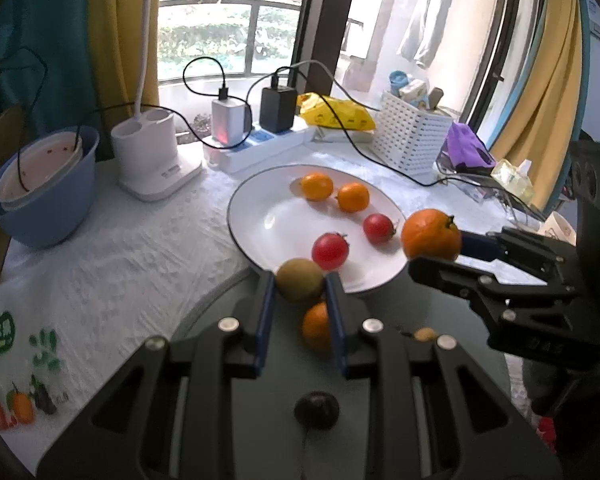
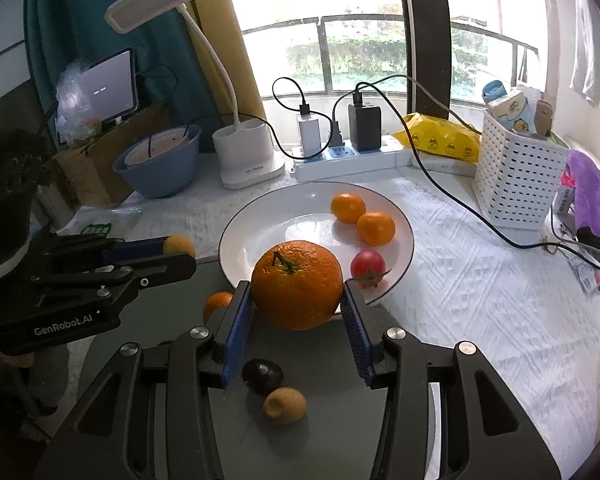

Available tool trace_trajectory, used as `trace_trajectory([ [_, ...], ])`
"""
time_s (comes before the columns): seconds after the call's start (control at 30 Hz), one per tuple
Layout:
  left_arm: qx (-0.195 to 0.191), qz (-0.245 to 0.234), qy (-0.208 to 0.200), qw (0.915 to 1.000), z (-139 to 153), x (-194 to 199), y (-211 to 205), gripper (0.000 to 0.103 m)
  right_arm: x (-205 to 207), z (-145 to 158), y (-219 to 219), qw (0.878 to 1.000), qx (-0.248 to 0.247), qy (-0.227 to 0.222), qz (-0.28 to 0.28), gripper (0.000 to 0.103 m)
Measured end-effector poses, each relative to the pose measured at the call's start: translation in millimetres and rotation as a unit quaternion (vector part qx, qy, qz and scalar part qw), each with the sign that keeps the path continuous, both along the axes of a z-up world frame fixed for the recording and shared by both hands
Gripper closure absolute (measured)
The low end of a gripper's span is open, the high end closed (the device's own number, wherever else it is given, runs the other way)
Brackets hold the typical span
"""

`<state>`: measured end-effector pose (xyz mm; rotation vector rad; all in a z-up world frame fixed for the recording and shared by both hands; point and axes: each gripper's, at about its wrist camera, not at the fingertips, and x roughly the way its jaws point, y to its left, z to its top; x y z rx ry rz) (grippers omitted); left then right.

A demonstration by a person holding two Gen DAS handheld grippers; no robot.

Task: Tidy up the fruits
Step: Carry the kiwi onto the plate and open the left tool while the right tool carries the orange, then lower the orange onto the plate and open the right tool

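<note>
Orange clamped in right hand-held gripper, kiwi in left hand-held gripper.

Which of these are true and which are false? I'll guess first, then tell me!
1. The right gripper holds a big orange. True.
2. The left gripper is empty. False: it is shut on a small brownish-green fruit.
3. The white plate has two small oranges and two red tomatoes on it. True.
4. The blue bowl is full of fruit. False: no fruit shows in it, only a pale bowl nested inside.
5. A dark round fruit lies on the grey surface. True.
</note>
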<state>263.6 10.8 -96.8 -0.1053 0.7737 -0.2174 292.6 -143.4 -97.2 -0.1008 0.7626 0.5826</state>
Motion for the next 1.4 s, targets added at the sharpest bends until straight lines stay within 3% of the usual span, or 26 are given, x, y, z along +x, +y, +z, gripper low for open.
trace_trajectory([
  [0.5, -0.010, 0.005, 0.020, 0.9997, -14, 43, 1, 0.077, 39, -17, 5, 1.000, -0.007, 0.018, 0.000, 0.056],
  [0.9, 0.014, -0.002, 0.027, 0.9995, -23, 77, 4, 0.077, 68, -28, 20, 1.000, -0.001, 0.031, -0.002, 0.056],
  [1.17, -0.004, 0.006, 0.033, 0.9994, -30, 88, 12, 0.076, 85, -33, 34, 0.999, -0.013, 0.036, 0.001, 0.056],
  [1.4, -0.022, 0.014, 0.030, 0.9992, -27, 87, 20, 0.069, 90, -31, 35, 0.999, -0.012, 0.038, -0.007, 0.053],
])
